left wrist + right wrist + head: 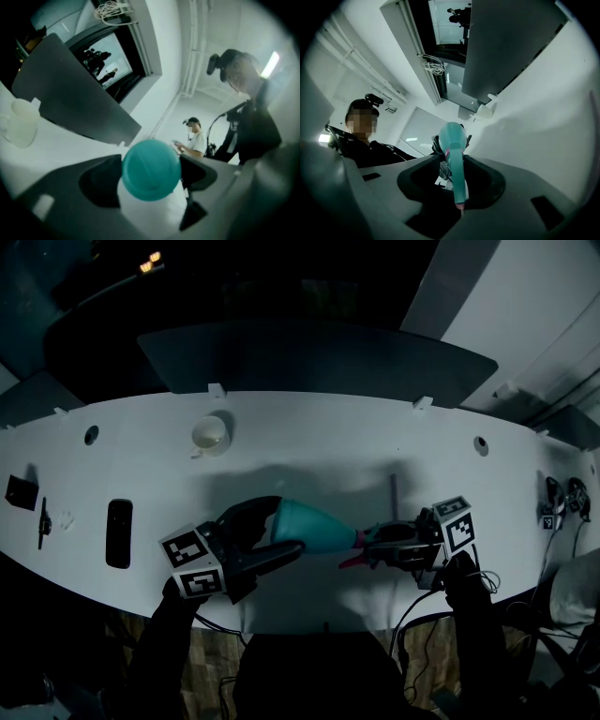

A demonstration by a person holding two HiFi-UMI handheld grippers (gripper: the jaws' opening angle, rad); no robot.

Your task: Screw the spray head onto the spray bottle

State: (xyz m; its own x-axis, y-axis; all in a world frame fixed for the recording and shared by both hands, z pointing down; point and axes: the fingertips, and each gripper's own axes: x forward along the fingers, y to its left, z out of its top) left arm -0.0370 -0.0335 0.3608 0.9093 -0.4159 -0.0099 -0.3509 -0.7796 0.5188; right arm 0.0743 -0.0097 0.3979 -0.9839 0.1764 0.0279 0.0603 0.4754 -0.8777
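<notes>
Holding the teal bottle level above the white table, clenched the fingers of the left gripper on its wide end. Had the spray head at the narrow end, between the released fingers of the right gripper, with a gap on each side, not pressed on it.

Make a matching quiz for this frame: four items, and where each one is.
Things:
1. spray bottle
2. spray head
3. white cup
4. black slab

Places:
A. upright on the table's far side
B. between the right tool's jaws
C. flat on the table, left of the left tool
D. clamped in the left tool, above the table

Pairs: 1-D, 2-B, 3-A, 4-C
</notes>
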